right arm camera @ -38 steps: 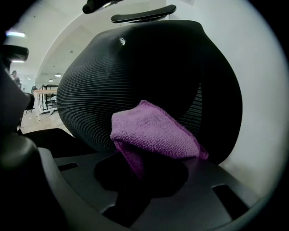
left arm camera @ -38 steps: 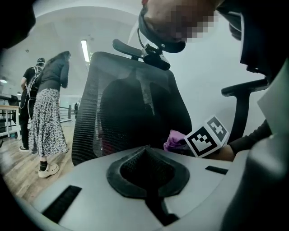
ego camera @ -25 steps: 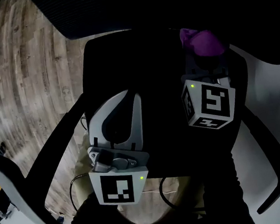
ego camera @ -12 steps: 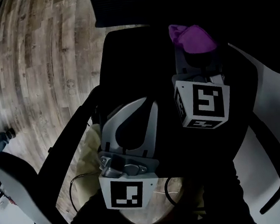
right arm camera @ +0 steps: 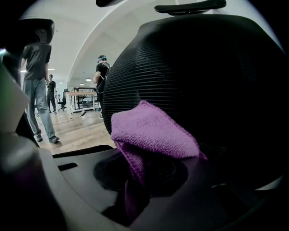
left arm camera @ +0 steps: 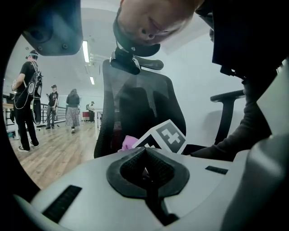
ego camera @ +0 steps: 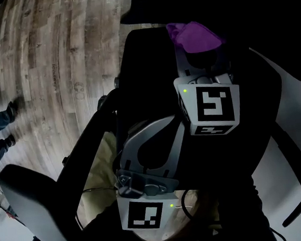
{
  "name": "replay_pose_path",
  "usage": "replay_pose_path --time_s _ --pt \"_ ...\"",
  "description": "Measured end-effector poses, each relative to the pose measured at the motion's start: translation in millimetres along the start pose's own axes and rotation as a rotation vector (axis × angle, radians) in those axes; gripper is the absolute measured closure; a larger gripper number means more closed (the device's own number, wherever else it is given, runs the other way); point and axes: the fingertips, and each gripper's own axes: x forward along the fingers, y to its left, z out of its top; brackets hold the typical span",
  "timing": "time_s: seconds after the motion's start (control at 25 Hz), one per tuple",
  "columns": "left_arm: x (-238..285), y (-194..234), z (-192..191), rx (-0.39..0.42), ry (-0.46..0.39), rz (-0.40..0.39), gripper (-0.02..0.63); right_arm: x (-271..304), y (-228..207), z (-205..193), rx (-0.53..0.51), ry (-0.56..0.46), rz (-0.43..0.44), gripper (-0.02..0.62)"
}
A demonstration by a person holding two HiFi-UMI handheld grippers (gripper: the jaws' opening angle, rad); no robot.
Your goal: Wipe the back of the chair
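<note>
Closest to me, the left gripper [ego camera: 175, 124] is hanging low over the seat with its jaws pressed together on nothing. In its own view the pads are meeting along one seam, and the chair back [left arm camera: 140, 103] is standing well ahead of it, beyond the right gripper's marker cube [left arm camera: 165, 137].

Further out, the right gripper [ego camera: 203, 59] is pinching the purple cloth [right arm camera: 151, 131], which is bunching up and spilling forward over the jaw tips.

Just past that, the black mesh of the chair back [right arm camera: 203, 81] is filling nearly the whole right gripper view, straight ahead of the cloth and rising upright above it. I'm reading the cloth as very near the mesh, but I can't tell whether it is touching.

So I'm judging the right hand the nearer one by far. The surface is lying dead ahead along its jaws, with its long axis running up and down. The wipe is calling for a small push forward, then strokes along that height.
</note>
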Motion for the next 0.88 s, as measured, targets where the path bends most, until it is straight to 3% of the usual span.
replay_pose_path --time_s 0.52,0.72,0.88 --pt "-31 25 -3 0.018 0.018 0.017 0.597 17 74 21 -0.027 -0.019 0.186 0.508" --pt "-47 17 4 0.009 0.000 0.015 0.597 2 104 48 -0.049 -0.159 0.327 0.508" --pt "-61 -2 12 -0.006 -0.023 0.014 0.597 -25 110 60 -0.026 -0.225 0.362 0.507"
